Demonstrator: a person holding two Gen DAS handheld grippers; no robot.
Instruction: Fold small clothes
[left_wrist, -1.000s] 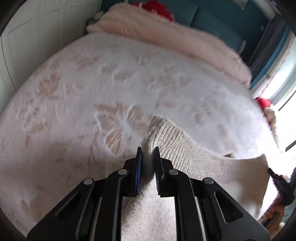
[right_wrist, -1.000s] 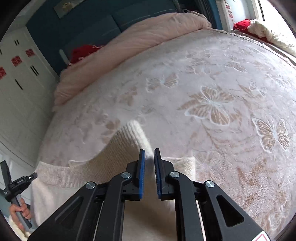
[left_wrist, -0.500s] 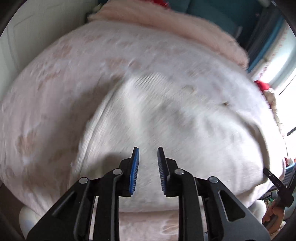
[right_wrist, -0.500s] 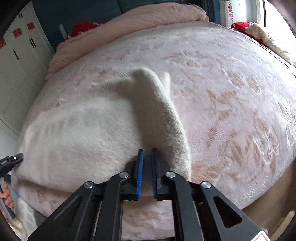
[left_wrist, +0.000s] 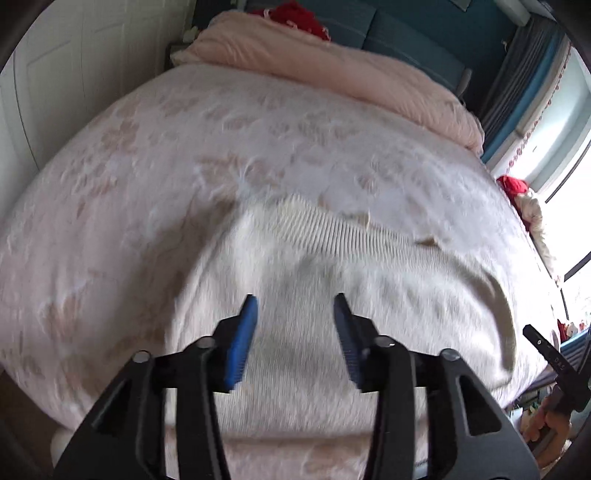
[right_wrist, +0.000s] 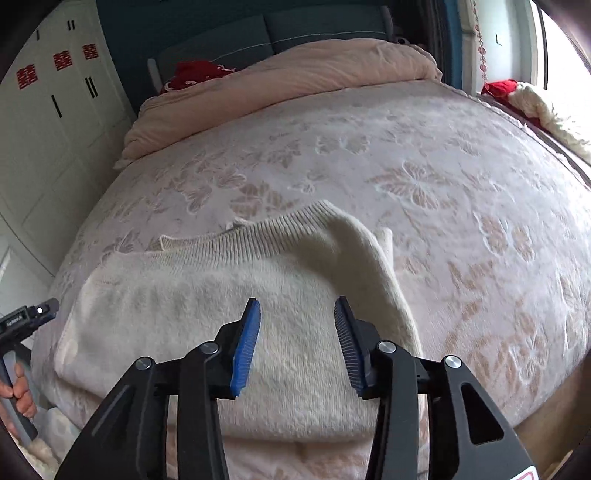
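The left black two-finger claw with blue ribbed pads (left_wrist: 295, 332) is spread wide, nothing between its fingers. The right black two-finger claw with blue ribbed pads (right_wrist: 297, 336) is spread equally wide and holds nothing. At the right view's lower left edge, the person's left hand (right_wrist: 16, 391) grips a claw's handle.

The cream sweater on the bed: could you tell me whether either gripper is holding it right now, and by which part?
Nothing is held. The left gripper and right gripper are both open above the sweater, which lies loose on the bed.
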